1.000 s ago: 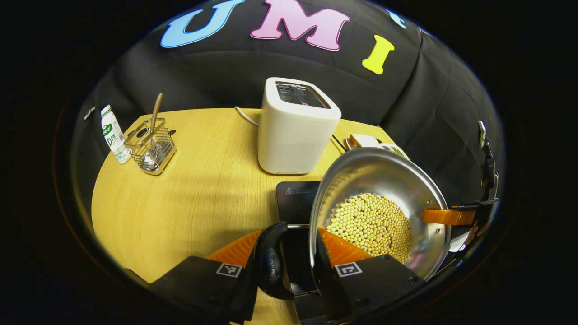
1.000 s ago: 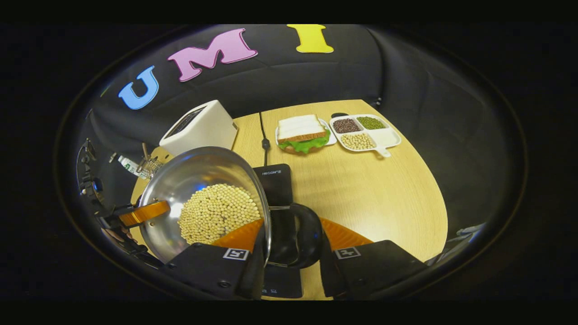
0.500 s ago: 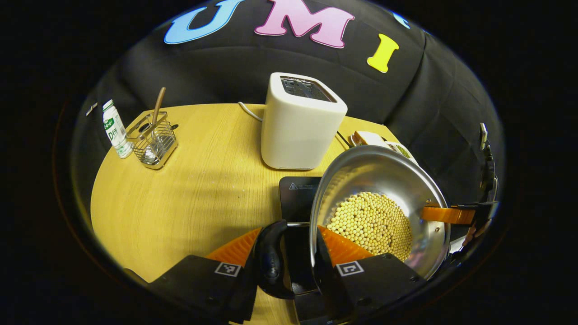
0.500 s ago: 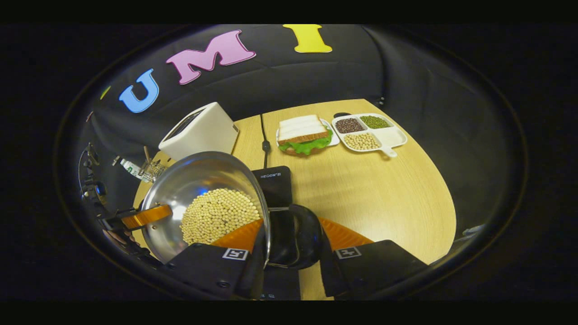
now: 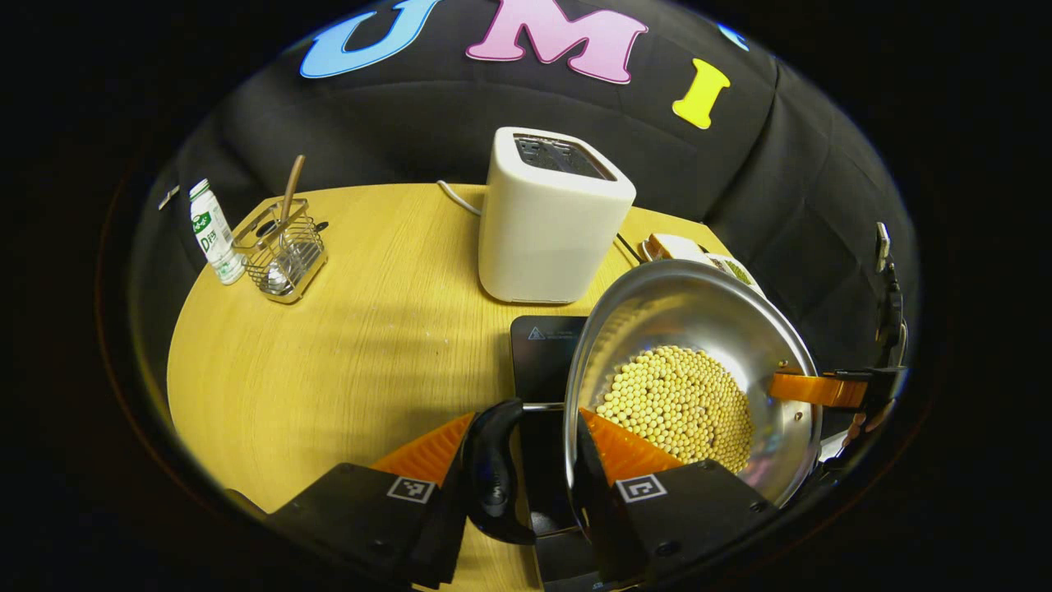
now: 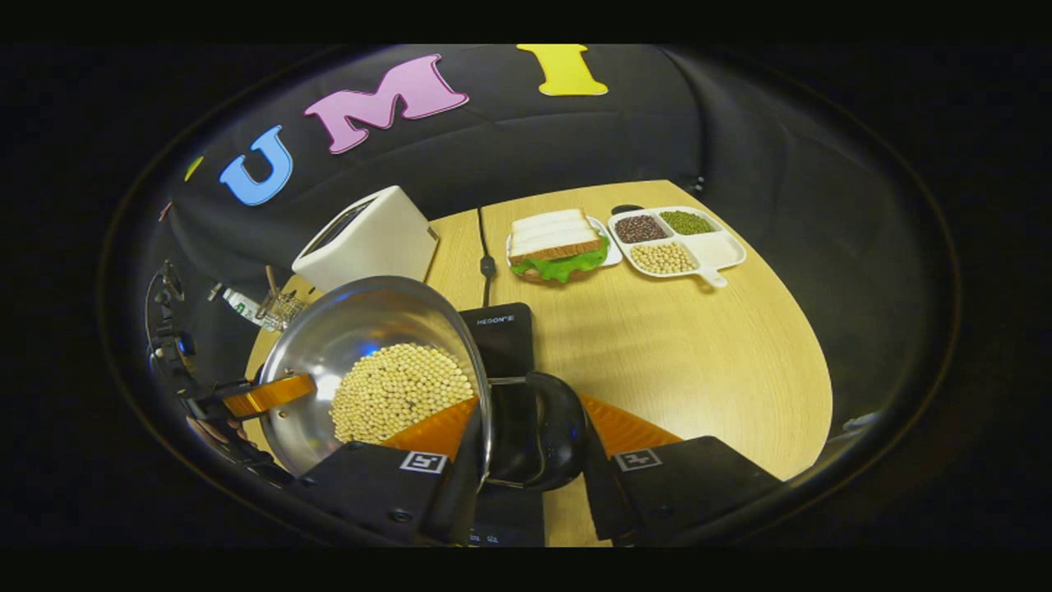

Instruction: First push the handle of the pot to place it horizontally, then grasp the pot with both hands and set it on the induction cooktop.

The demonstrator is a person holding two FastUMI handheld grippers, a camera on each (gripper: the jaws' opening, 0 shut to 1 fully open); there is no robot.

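1. Item under carriage: the pot [image 5: 699, 329], a steel pan holding a bed of pale beans [image 5: 678, 407], sits between my two grippers. Below and just beyond it lies the dark induction cooktop [image 5: 546, 362] on the wooden table [image 5: 329, 370]. I judge the pot to be off the surface, above the cooktop's near part, though contact cannot be ruled out.

2. Left gripper [image 5: 526, 473]: closed across the pot's black side handle [image 5: 493, 477], one finger outside the loop, the other at the rim.

3. Right gripper [image 6: 526, 448]: likewise clamped on the opposite black handle [image 6: 546, 432]; in the left gripper view it appears at the far rim.

4. Step in hand, as I judge it: lowering the pot onto the cooktop. I would descend with both hands at one rate, keep the rim level so the beans do not shift, and centre the base on the plate before releasing.

5. Pose: both grippers point forward and downward, facing each other across the pot. The toaster [image 5: 555, 218] stands just behind the cooktop; I would hold clearance from it.
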